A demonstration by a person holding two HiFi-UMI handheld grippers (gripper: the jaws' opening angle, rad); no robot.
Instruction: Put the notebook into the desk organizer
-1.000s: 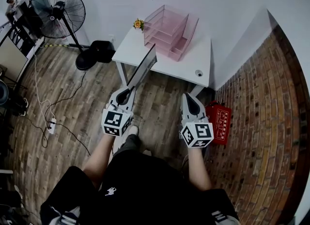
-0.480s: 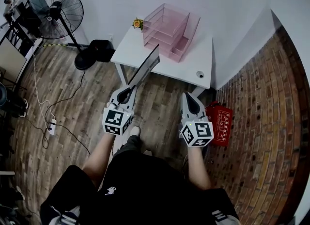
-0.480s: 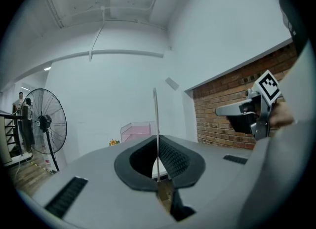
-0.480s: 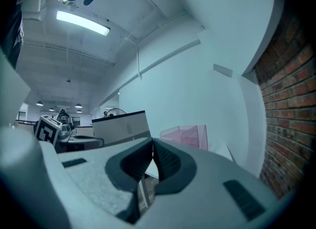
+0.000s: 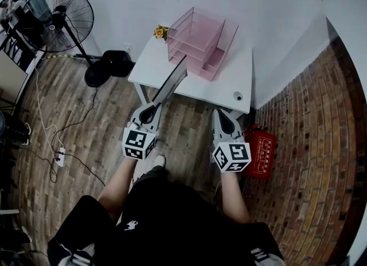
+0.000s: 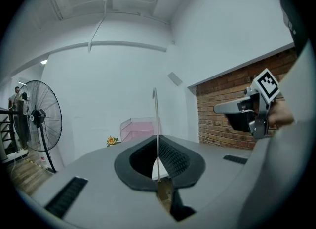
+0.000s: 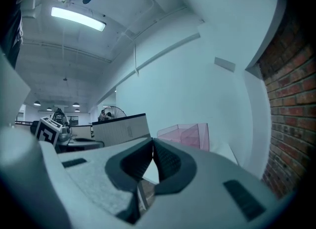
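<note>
Clear pink organizer (image 5: 198, 38) and flower (image 5: 161, 31) on white table (image 5: 232, 74). Left tool (image 5: 150, 110) pinches thin notebook (image 5: 170, 81); right tool (image 5: 221, 119) closed, empty.

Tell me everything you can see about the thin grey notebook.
The thin grey notebook is a flat rectangle with a dark edge, looking like stiff card. The left gripper is shut on its near end, holding it on edge in the air. Its far end points toward the pink plastic desk organizer, not yet inside it.
</note>
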